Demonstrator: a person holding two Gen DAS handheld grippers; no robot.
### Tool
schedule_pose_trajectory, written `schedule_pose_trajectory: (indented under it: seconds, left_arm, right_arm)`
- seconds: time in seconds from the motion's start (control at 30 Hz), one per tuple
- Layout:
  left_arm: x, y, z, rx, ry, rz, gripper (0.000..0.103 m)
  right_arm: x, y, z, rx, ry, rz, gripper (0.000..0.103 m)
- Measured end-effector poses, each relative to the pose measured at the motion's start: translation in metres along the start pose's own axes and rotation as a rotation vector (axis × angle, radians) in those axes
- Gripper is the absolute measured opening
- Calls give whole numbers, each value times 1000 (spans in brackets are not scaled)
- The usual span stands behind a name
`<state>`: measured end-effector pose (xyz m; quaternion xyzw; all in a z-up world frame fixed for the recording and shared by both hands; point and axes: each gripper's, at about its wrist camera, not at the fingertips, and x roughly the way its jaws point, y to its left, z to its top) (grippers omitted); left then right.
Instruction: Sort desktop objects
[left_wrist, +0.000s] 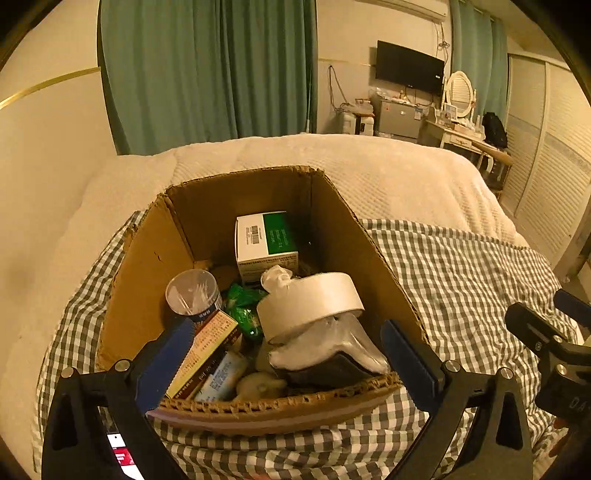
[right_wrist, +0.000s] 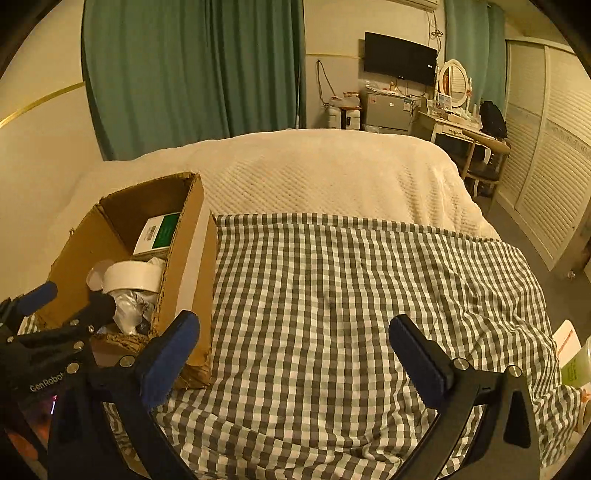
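A bed (right_wrist: 325, 170) covered with a cream quilted blanket carries a grey-and-white checked cloth (right_wrist: 351, 302) spread over its near part. An open cardboard box (right_wrist: 195, 258) stands on the cloth's left side, filled with small items.

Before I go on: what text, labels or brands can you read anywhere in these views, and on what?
"GenRobot": white lettering on the left claw's black body, last letters uncertain.
"DA": partial lettering on the right claw's body, cut off.
White-and-green box: barcode and print, too small.
Orange-and-cream box: dense print, unreadable.
Blue-and-white packet: blurred.
Round clear container label: blurred.
Green bottle: unreadable.
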<state>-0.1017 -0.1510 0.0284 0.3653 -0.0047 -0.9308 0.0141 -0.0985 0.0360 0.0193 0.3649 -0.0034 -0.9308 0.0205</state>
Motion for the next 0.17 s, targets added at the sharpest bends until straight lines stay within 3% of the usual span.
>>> schedule_pose_trajectory:
  seconds: [0.17]
  left_arm:
    - [-1,-4,5,35,-47,2,103]
  right_arm:
    - [4,0,0,8,0,13,102]
